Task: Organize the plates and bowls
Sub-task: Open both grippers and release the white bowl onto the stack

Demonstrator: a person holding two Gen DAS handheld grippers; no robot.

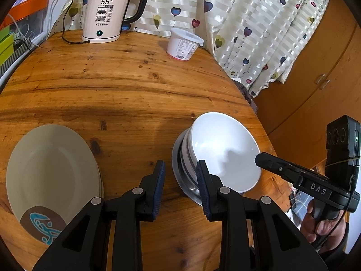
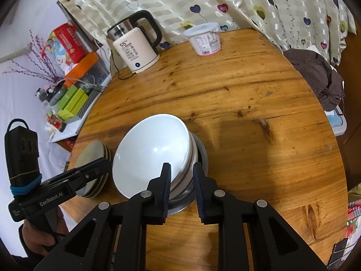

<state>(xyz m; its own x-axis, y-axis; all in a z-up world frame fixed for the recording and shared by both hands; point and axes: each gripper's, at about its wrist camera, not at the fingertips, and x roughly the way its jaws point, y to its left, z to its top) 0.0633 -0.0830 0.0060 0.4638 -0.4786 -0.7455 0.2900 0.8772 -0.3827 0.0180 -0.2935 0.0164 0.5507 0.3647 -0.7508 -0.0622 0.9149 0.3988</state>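
A white bowl [image 1: 223, 149] tops a stack of bowls whose lowest is a steel bowl [image 1: 180, 176], on the round wooden table [image 1: 126, 85]. A beige plate [image 1: 52, 169] with a brown and blue motif lies at the left; in the right wrist view it tops a small plate stack [image 2: 94, 155]. My left gripper [image 1: 180, 176] is open and empty, its right finger beside the bowl stack's left side. My right gripper [image 2: 181, 176] is open, its jaws on either side of the near rim of the bowl stack [image 2: 155, 151], touching nothing that I can tell.
A white electric kettle [image 1: 106, 13] with its cord stands at the table's back. A white plastic tub [image 1: 183, 44] sits at the back right. A dark cloth [image 2: 320, 79] hangs past the right edge. Boxes and clutter [image 2: 72, 99] fill a shelf at the left.
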